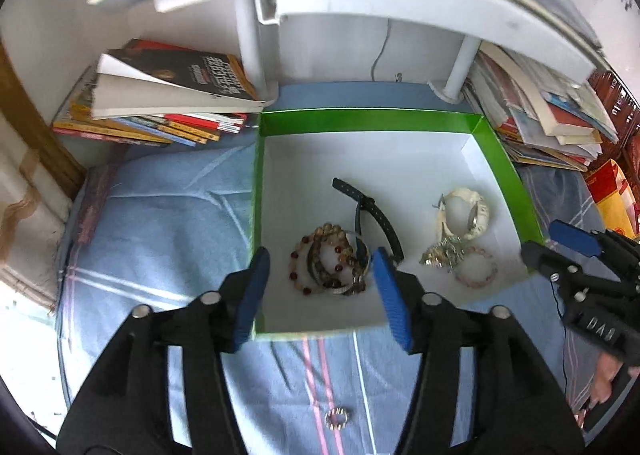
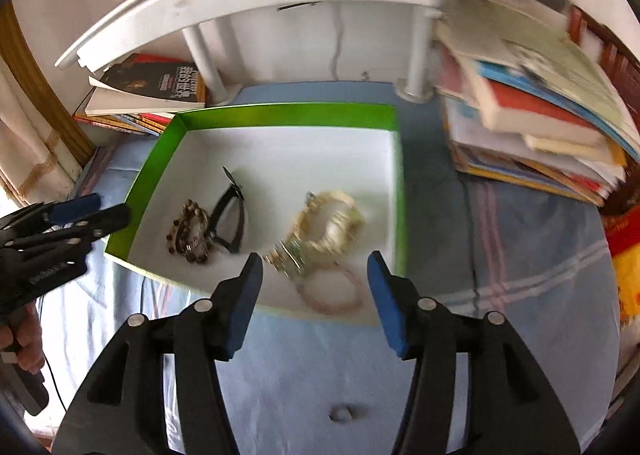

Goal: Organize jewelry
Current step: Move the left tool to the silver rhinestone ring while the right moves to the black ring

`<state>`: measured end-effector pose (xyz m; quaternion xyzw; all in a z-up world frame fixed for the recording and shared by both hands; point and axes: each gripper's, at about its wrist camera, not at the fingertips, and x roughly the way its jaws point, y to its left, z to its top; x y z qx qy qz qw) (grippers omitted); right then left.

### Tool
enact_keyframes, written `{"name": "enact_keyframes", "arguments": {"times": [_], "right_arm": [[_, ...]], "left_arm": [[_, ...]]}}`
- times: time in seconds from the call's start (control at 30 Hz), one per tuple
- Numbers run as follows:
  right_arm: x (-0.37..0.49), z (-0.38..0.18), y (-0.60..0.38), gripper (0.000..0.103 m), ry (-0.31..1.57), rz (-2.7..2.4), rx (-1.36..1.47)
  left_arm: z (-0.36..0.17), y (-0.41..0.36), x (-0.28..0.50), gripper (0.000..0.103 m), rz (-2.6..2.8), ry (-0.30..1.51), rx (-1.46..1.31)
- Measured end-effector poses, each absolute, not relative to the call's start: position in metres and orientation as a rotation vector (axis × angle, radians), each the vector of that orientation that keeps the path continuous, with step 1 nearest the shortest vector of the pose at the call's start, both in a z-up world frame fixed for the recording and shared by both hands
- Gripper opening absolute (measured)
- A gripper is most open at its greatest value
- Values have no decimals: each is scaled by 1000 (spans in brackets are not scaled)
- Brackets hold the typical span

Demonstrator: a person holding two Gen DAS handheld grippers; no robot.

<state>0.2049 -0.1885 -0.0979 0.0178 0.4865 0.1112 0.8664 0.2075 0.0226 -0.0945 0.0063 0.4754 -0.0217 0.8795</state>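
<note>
Both claws stand partly open and empty. The left claw point(image 1: 320, 259) hovers over the beaded bracelets point(image 1: 330, 265) in the green box point(image 1: 360, 117); the right claw point(image 2: 314, 261) hovers over the pink bracelet point(image 2: 334, 291).

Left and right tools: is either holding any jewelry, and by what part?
Nothing is held. Left tool and right tool both stand open over the green box, pads clear of the bracelets.
</note>
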Motion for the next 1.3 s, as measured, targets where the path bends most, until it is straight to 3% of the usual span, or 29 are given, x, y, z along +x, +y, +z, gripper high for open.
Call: {"name": "enact_keyframes", "arguments": {"times": [0.07,0.2,0.33,0.43,0.83,1.07,1.3], "right_arm": [[188,-96,-202,61,1021,206,46],[157,-107,-229,62,1065,153,57],[131,-138,-238,62,1145,125,30],[117,-156,-233,62,1185,152,11],[124,-197,-187,57,1275,263,-46],[110,-188,-178,56,1266,292,-66],[122,-187,-198,56,1258,160,-30]], "left_arm": [[-90,25,191,65,-45,977,9],[-97,37,150,66,-49,1000,-31],[-130,37,120,56,-88,1100,-12],[-155,33,107,55,-112,1165,-19],[-185,31,101,56,-102,1232,3],[-187,40,103,55,-88,1241,-26],[-196,38,113,36,-113,1257,-67]]}}
